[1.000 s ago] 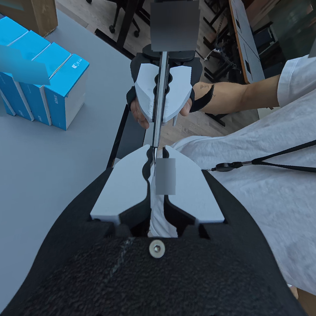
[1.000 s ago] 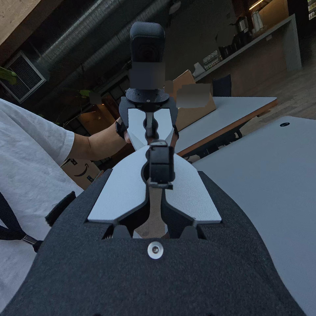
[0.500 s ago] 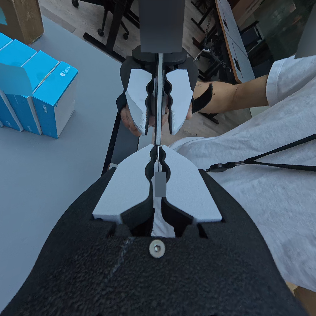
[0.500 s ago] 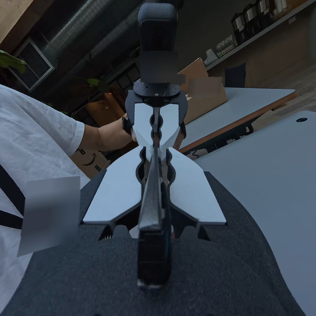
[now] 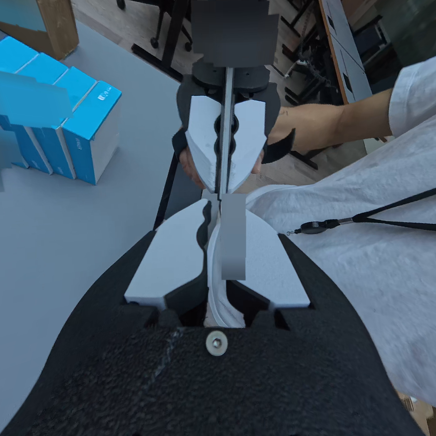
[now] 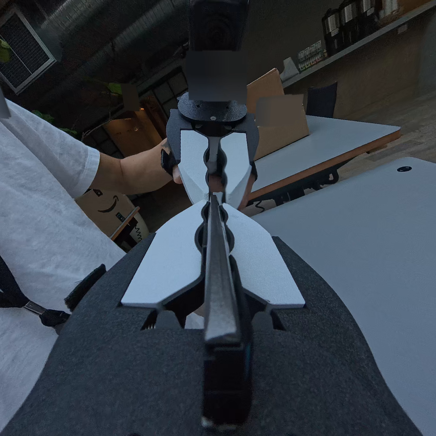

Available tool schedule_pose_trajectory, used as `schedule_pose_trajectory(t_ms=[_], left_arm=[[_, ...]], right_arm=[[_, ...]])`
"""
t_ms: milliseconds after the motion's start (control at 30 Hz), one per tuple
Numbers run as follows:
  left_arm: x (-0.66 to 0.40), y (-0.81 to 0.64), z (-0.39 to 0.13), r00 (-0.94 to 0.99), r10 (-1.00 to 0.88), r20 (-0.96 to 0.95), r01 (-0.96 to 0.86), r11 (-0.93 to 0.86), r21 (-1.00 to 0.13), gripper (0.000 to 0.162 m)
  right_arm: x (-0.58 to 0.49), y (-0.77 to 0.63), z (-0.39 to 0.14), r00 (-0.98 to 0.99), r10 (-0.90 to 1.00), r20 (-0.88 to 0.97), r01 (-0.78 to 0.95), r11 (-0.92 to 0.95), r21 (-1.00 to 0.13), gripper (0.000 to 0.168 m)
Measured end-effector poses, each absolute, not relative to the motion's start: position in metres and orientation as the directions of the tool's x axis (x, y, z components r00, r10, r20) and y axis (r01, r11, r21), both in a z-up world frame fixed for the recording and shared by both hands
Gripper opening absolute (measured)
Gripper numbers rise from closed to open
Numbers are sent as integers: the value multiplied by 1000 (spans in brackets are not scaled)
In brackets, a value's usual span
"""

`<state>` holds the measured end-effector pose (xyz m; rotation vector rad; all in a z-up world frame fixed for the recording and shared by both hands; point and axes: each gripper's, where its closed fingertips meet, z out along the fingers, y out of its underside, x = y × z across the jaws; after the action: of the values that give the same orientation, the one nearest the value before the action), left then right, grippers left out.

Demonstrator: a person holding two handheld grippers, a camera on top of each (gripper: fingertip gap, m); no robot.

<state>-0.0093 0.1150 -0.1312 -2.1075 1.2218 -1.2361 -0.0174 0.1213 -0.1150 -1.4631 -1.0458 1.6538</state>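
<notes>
My two grippers face each other tip to tip in the air beside a grey table. My right gripper is shut on a thin dark flat object, seen edge-on. The object runs back between the fingers towards the camera. In the left wrist view the right gripper grips the same object as a narrow grey strip. My left gripper is open. The object's near end stands at its fingertips, with a gap beside it. The left gripper also shows in the right wrist view, jaws apart.
Several blue boxes stand in a row on the table at the left, with a cardboard box behind. A person in a white shirt is close on the right. A second table carries a cardboard box. My two grippers' fingertips are within a few centimetres of each other.
Half a second ago my left gripper was shut on the object's end and my right stood open around it. Now the right has shut on it and the left has opened.
</notes>
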Motion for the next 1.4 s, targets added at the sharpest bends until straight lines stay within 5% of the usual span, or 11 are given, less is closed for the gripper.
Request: schedule_pose_trajectory(t_ms=[67, 200, 367, 500, 667, 700, 767, 800, 1267, 1400], left_arm=[[-22, 117, -133, 286, -819, 498, -434, -574, -695, 40], [-84, 115, -148, 536, -633, 558, -180, -732, -657, 65], [-114, 73, -241, 830, -235, 506, 161, -768, -620, 68], [-101, 51, -322, 977, -113, 180, 33, -756, -654, 71], [-100, 50, -385, 993, -63, -96, -104, -843, -527, 102], [-104, 51, -396, 992, -39, -118, -94, -859, -502, 103], [-100, 54, -412, 993, -68, -93, -105, -869, -484, 71], [-95, 57, -414, 992, -83, -91, -117, -861, -494, 69], [-48, 70, -417, 888, -454, -77, -423, -738, -525, 75], [-70, 100, -407, 834, -544, 91, -385, -693, -609, 54]], right_arm=[[-18, 123, -116, -132, 879, -458, -6, -463, -886, 5], [-12, 142, -151, -9, 894, -448, 63, -447, -892, 5], [-10, 160, -240, 78, 953, -293, 362, -301, -882, 5], [-32, 162, -287, -28, 960, -280, 475, -234, -848, 5], [-63, 171, -299, -35, 941, -337, 471, -282, -836, 6], [-66, 173, -297, -22, 943, -333, 467, -285, -837, 5], [-65, 173, -291, 8, 942, -334, 454, -301, -839, 6], [-62, 172, -288, 22, 941, -337, 447, -311, -839, 6], [28, 162, -352, 256, 924, -283, 556, -380, -739, 6], [10, 156, -376, 234, 917, -324, 543, -400, -738, 6]])
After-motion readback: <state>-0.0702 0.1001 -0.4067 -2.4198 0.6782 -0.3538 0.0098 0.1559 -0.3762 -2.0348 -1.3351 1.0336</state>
